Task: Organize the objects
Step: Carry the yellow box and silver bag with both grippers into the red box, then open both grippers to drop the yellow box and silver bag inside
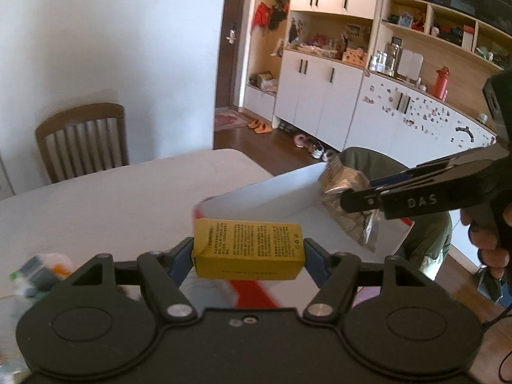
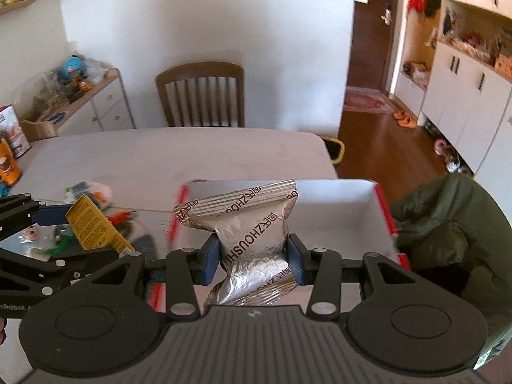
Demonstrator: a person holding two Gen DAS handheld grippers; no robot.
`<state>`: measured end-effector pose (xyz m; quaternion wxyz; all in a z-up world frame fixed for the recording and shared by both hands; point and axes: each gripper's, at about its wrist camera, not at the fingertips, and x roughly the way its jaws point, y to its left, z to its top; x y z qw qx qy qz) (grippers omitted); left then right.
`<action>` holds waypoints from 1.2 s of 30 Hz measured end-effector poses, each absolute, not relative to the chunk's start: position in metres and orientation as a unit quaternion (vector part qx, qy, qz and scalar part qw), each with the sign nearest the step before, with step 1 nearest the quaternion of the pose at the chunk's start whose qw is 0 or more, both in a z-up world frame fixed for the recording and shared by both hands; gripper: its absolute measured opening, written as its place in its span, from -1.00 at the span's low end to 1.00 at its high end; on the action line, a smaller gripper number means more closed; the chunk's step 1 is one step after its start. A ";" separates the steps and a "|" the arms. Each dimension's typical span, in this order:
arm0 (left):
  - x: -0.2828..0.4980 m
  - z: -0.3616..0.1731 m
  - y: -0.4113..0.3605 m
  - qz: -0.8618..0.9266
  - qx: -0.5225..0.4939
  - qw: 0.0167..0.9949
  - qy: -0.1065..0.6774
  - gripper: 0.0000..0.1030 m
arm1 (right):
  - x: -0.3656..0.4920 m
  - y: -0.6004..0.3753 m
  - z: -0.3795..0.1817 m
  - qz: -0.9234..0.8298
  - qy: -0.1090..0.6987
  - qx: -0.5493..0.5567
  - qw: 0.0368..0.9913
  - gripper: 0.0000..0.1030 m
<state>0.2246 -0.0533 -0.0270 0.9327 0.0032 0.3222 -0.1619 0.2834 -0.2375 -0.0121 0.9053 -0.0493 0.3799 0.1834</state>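
My left gripper [image 1: 249, 252] is shut on a small yellow box [image 1: 248, 249] with black print, held lengthwise between the blue pads above the table. My right gripper [image 2: 253, 256] is shut on a crinkled silver foil packet [image 2: 246, 227], held over a white box with red edges [image 2: 382, 211]. In the left wrist view the right gripper [image 1: 344, 200] comes in from the right with the foil packet [image 1: 347, 195] over that white box [image 1: 272, 195]. The left gripper and yellow box [image 2: 96, 224] show at the left of the right wrist view.
Small colourful packets [image 2: 89, 192] lie on the white table [image 2: 160, 153] at the left. An orange cup [image 2: 8, 166] stands at the table's far left. A green jacket [image 2: 448, 224] hangs right of the box. A wooden chair [image 2: 201, 96] stands behind the table.
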 end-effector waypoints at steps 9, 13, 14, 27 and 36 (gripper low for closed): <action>0.277 -0.055 -0.115 -0.183 0.018 0.909 0.373 0.37 | 0.330 -0.286 -0.041 0.174 0.417 -0.026 0.892 -0.16; 0.294 -0.076 -0.131 -0.181 0.031 0.898 0.400 0.37 | 0.347 -0.291 -0.055 0.174 0.422 -0.028 0.889 -0.16; 0.298 -0.081 -0.133 -0.180 0.032 0.896 0.406 0.37 | 0.351 -0.289 -0.058 0.181 0.423 -0.033 0.887 -0.16; 0.354 -0.125 -0.153 -0.159 0.044 0.856 0.491 0.37 | 0.400 -0.270 -0.113 0.180 0.477 -0.087 0.856 -0.16; 0.371 -0.142 -0.159 -0.152 0.052 0.821 0.548 0.37 | 0.415 -0.265 -0.143 0.172 0.529 -0.099 0.825 -0.16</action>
